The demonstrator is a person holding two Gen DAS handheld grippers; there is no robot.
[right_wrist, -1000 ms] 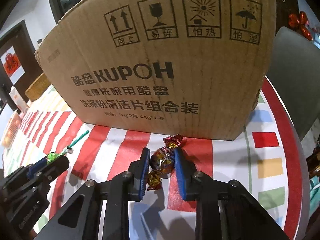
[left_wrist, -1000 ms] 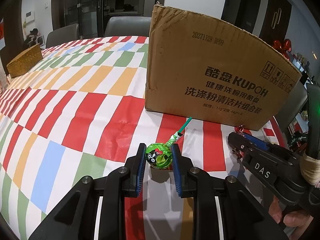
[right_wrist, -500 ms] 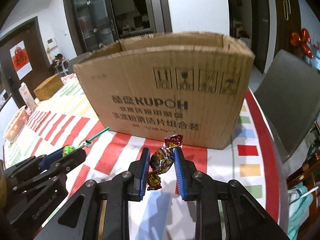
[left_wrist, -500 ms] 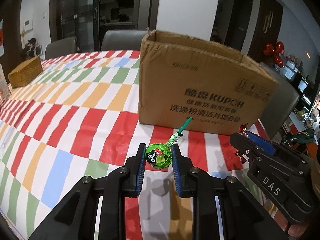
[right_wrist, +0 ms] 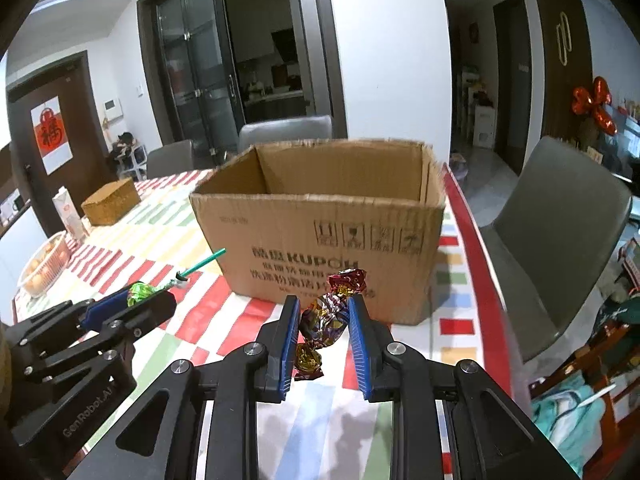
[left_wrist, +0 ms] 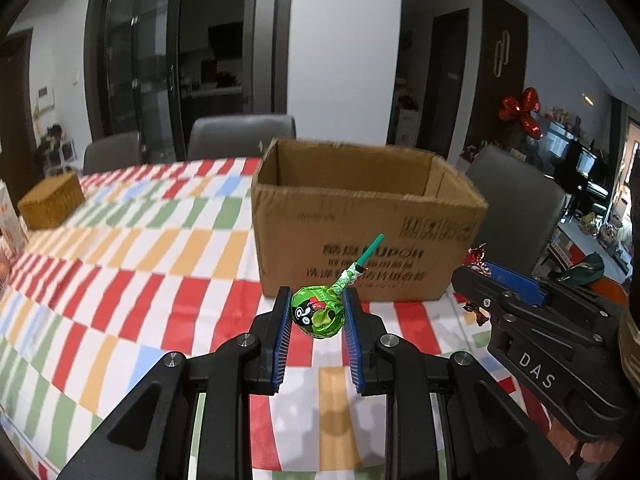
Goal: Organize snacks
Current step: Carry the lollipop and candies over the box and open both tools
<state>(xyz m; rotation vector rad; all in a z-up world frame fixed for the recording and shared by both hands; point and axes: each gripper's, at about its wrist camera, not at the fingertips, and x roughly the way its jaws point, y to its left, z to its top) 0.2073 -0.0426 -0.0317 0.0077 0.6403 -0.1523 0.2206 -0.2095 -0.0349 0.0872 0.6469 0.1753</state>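
- While both snacks are carried clear of the desk [left_wrist: 120, 292], the green lollipop [left_wrist: 318, 314] is seen clamped by its wrapped head in the jaws of the left gripper [left_wrist: 316, 320].
- The lollipop's long axis is set by its green stick, which is pointed up and away towards the open cardboard box [left_wrist: 360, 240] just ahead.
- The foil-wrapped candy [right_wrist: 326, 318] is pinched at its middle by the right gripper [right_wrist: 324, 322], with one twisted end sticking up towards the box and the other hanging below the jaws.
- Both items are judged light; the lollipop head is probably hard and brittle under crinkly film, so it is best held at the head, not the thin stick.
- The candy's foil looks slick and crushable, so a gentle grip across the body is advised.
- The box interior is only partly seen.
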